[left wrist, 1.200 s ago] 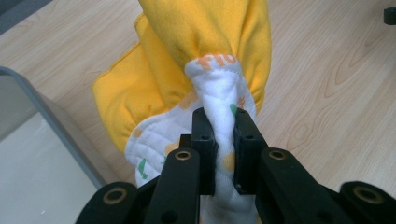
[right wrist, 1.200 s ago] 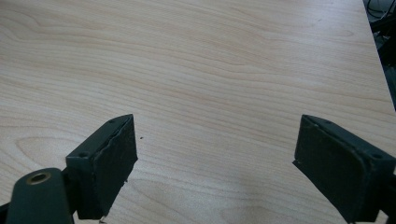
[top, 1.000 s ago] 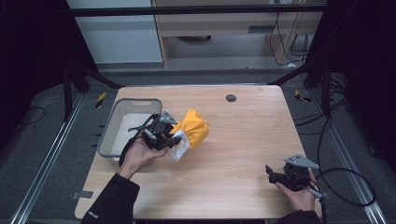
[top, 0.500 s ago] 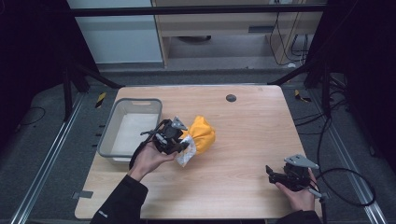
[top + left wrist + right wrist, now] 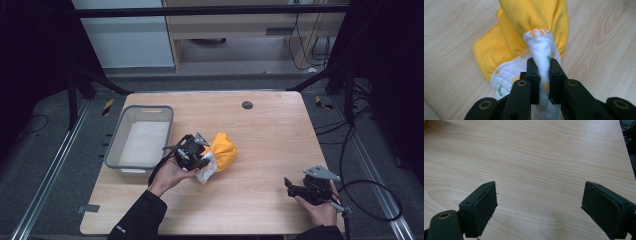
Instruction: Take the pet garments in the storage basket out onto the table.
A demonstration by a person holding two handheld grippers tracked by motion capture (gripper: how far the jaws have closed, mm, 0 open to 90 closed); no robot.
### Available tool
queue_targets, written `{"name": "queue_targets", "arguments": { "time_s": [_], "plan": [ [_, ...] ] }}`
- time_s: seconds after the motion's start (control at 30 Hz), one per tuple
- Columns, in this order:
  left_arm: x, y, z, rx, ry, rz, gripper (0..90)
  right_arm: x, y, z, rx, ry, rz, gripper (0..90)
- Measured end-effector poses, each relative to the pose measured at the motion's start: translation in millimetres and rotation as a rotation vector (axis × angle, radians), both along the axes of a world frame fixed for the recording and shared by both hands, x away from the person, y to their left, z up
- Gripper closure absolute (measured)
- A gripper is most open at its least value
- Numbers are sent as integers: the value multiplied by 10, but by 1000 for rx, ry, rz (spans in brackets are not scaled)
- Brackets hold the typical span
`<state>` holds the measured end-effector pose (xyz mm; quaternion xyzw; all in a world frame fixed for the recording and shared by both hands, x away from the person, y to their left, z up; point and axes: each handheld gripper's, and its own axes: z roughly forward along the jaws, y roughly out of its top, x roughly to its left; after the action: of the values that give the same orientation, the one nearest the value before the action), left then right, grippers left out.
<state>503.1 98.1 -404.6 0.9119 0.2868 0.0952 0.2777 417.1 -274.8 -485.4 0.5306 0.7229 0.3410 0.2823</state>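
Pale wooden table bears a bunched yellow cloth, its white printed edge clamped in the left hand-held gripper.

Grey bin at table's left side; small dark disc near far edge.

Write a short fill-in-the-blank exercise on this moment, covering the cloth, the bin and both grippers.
1. The left gripper has its fingers pinched on the ____ printed edge of the yellow cloth.
2. The right gripper hovers over bare wooden table with its jaws ____.
3. In the high view, the grey bin sits to the ____ of the yellow cloth.
4. The round dark disc lies ____ the bin, on the tabletop.

Missing words: white; open; left; outside
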Motion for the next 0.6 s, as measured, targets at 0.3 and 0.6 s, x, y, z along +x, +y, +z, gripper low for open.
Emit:
{"name": "queue_targets", "arguments": {
  "time_s": [0.3, 0.6],
  "plan": [
    [-1, -101, -179, 13, 19, -26, 799, 4, 6, -11, -7, 5, 3, 124],
    [-3, -151, -290, 26, 28, -34, 760, 6, 3, -17, -6, 9, 1, 123]
  ]
}}
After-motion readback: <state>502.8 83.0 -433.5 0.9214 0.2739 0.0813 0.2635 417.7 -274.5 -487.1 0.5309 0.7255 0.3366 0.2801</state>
